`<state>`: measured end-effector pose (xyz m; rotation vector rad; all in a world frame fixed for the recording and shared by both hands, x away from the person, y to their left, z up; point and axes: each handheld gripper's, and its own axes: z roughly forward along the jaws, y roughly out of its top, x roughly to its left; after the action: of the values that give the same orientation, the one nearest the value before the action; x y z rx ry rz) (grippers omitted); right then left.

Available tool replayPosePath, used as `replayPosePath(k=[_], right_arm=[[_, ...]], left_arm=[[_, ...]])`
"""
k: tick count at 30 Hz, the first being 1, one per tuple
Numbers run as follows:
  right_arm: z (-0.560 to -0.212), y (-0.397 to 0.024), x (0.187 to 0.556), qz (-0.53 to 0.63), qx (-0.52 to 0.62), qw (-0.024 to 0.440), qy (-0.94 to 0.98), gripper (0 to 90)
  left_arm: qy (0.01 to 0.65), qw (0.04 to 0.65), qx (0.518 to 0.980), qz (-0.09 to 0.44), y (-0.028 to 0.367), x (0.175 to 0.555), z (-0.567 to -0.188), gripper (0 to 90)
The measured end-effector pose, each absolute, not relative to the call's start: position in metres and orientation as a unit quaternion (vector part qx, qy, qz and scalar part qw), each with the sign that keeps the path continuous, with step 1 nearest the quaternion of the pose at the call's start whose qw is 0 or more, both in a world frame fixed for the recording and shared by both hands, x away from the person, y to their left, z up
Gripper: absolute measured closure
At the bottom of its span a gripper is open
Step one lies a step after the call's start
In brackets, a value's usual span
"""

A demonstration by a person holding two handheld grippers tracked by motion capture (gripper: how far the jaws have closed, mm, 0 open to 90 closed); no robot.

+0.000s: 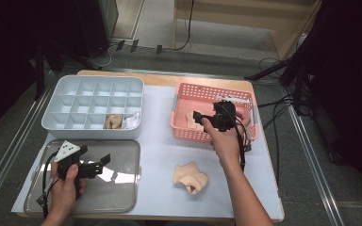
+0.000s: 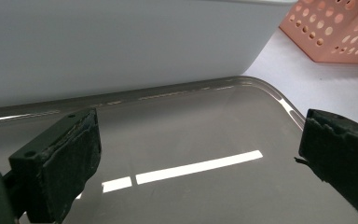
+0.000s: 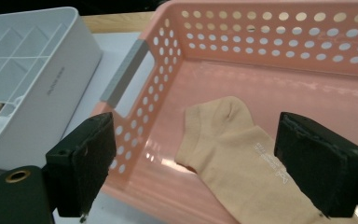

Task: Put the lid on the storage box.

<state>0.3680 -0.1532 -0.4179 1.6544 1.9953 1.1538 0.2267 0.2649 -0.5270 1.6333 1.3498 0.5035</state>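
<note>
The desk carries everything here, its top covered in a pale sheet, and the biggest thing on it is the white divided organiser box at the far left, with a beige item and a white one tucked into two compartments of its near row. Just near of that box lies a clear lid, flat and glossy, catching a strip of light. To the right stands the pink perforated basket, its grey handle on the side facing the box. A beige sock lies flat on the basket floor, towards its left end. Another crumpled beige sock sits on the bare sheet near of the basket, well apart from both hands. The right gripper is held low over the basket with its jaws spread wide on either side of the sock inside, gripping nothing. The left gripper hovers over the clear lid, jaws likewise wide apart and empty.
</note>
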Motion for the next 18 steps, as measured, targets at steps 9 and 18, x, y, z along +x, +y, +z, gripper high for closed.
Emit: replayPosePath(k=[9,18], right_arm=[[-0.433,-0.151,0.393,0.366,0.607,0.142,0.691,13.1],[-0.451,-0.144,0.419,0.315,0.634,0.122,0.695,14.4]], left_arm=[[0.548,0.465,0.665,0.204,0.265,0.227,-0.527,0.0],[0.548,0.466,0.665,0.202,0.265,0.227,-0.527,0.0]])
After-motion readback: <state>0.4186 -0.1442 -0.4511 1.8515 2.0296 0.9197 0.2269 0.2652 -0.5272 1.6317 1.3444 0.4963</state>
